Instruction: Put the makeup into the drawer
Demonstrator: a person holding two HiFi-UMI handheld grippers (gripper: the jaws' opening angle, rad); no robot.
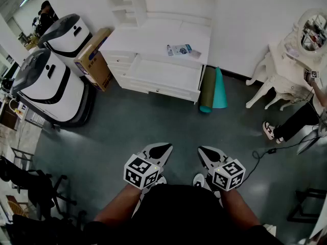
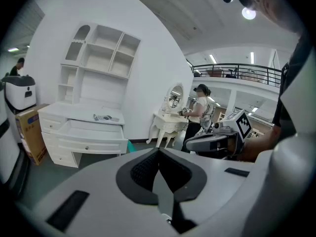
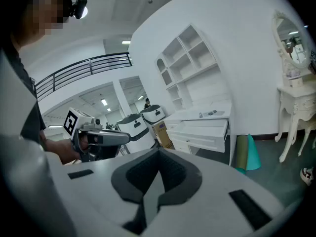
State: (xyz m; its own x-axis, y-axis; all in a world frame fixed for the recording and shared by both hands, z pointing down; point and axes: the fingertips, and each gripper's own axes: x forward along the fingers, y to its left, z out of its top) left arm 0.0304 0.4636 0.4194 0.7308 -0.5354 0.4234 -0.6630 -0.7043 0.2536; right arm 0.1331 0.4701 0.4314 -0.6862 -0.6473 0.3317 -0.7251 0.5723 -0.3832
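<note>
Print on the makeup pack (image 1: 179, 49) is illegible; it lies well beyond the left gripper (image 1: 162, 148) and right gripper (image 1: 205, 151), both clenched empty.

The desk (image 1: 168, 34) at 12 o'clock looks like smooth, matt white painted wood. The cardboard box (image 1: 94, 57) at 10 o'clock is plain brown. The floor (image 1: 153, 121) has a dull sheen. The left gripper (image 1: 163, 148) and right gripper (image 1: 205, 151) have matt white plastic shells and black ribbed pads (image 2: 143, 171).
</note>
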